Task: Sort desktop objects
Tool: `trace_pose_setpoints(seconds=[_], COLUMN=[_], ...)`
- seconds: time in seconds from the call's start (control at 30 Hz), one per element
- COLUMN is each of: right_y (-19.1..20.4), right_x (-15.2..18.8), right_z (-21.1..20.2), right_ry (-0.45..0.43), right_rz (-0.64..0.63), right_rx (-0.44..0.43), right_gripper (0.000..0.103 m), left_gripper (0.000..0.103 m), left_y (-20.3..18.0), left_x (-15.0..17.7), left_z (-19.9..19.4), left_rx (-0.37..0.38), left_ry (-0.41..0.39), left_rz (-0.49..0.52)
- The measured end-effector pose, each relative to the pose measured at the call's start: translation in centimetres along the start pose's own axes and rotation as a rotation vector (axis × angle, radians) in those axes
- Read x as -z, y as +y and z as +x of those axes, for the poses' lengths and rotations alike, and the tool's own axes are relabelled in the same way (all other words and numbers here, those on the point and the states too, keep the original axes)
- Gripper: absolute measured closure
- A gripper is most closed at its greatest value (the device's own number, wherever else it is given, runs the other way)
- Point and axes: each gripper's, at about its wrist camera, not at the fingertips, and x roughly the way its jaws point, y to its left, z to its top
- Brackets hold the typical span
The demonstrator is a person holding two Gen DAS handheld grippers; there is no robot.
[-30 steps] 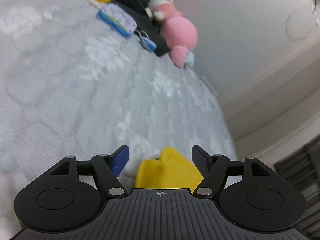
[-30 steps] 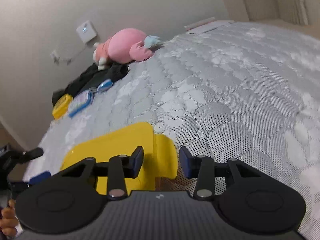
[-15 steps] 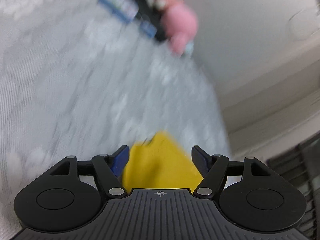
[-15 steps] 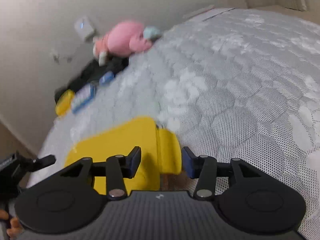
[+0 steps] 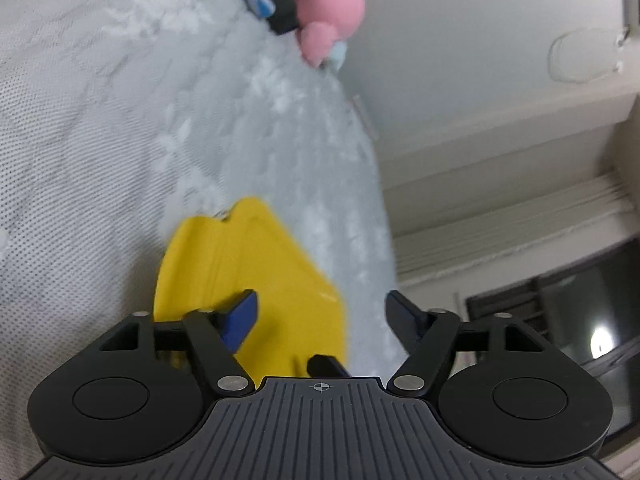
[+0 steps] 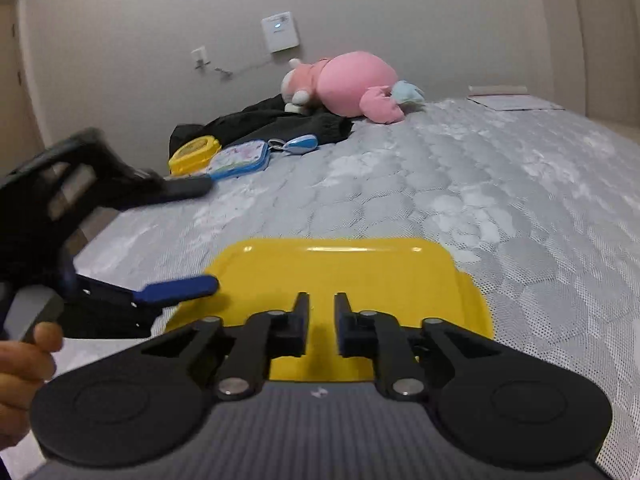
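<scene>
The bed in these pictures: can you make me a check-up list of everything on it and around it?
Surface: grey quilted mattress, no table in view.
Job's things: yellow tray lying flat at the near edge; small yellow case, blue-edged pouch and blue tag bunched together at the far side.
Clutter: pink plush toy, black garment, paper in the far corner.
Grippers: left hand-held gripper open, one finger over the tray; right hand-held gripper nearly closed, apparently pinching the tray's near edge.
Cables: one cord from the wall socket.
Surroundings: plain wall with a white panel; dark window.
</scene>
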Motion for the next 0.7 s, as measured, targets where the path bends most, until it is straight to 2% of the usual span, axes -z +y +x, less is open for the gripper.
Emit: trace_pose_setpoints(seconds=[0.13,0.23,0.33,0.4,0.47,0.6,0.7], right_y=[-0.3,0.2,1.2,1.7,1.9,1.3,0.1], right_x=[0.1,0.4,1.1,1.4,1.6,1.3,0.9], right_z=[0.5,0.6,0.6,0.6,0.5,0.1,-0.2], right_ry=[0.021,0.019,0.003,-0.003,-0.009,-0.017,-0.041], right_rz=[0.013,-0.044,-0.106,-0.135,-0.143,-0.091,-0.023], right_rx=[-0.019,-0.012,-0.003,0.011,0.017,0.032,0.058], right_gripper=[0.083,0.079,0.072,0.072,0.072,0.08,0.08], left_gripper=[0.036,0.04,0.055,0.065,0.07,0.072,0.075], left_y=[0.0,0.0,0.6,1.2,1.7,1.8,1.9], left_x=[0.1,0.2,0.1,0.2,0.2,0.0,0.0], left_z=[0.4,0.5,0.6,0.6,0.6,0.7,0.8], left_rx=[-0.012,-0.024,-0.036,-0.043,-0.042,-0.034,-0.036], left_ry=[0.025,0.021,0.017,0.016,0.017,0.018,0.019], left_rz=[0.018,0.038,0.019,-0.003,-0.02,-0.033,-0.034])
